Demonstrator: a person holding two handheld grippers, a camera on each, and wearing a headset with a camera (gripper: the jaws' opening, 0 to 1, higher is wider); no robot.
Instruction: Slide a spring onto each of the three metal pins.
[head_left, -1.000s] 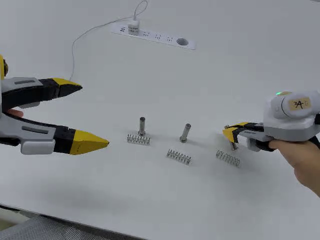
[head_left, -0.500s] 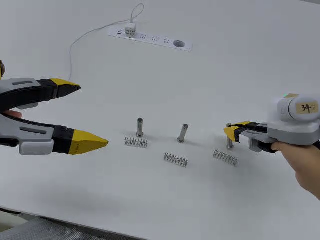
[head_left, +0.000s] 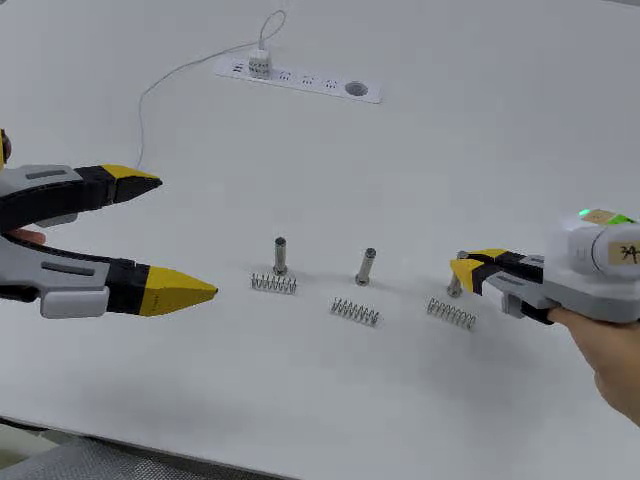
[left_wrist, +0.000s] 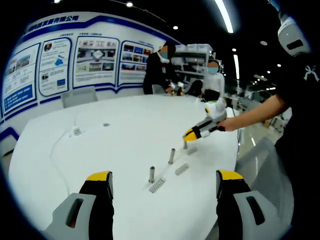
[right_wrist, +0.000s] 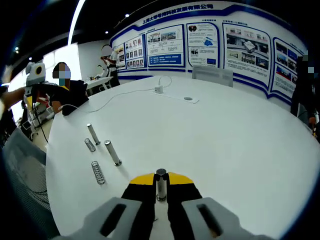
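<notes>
Three metal pins are on the white table: the left pin (head_left: 280, 255) and the middle pin (head_left: 367, 266) stand free. The right pin (head_left: 456, 283) leans slightly between the yellow tips of my right gripper (head_left: 466, 270), which is shut on it; the right gripper view has that pin (right_wrist: 160, 184) held between the jaws. A spring lies flat in front of each pin: left spring (head_left: 274, 284), middle spring (head_left: 355, 312), right spring (head_left: 451, 314). My left gripper (head_left: 180, 236) hovers wide open left of the left pin, with nothing between its jaws.
A white power strip (head_left: 300, 78) with a plugged-in charger and its cable (head_left: 150, 95) lies at the back of the table. The table's front edge (head_left: 120, 445) runs close below the left gripper. People stand beyond the round table (left_wrist: 125, 115).
My right gripper has eased slightly down and to the right, and the right pin in its tips now leans. The left gripper stays open in about the same place.
</notes>
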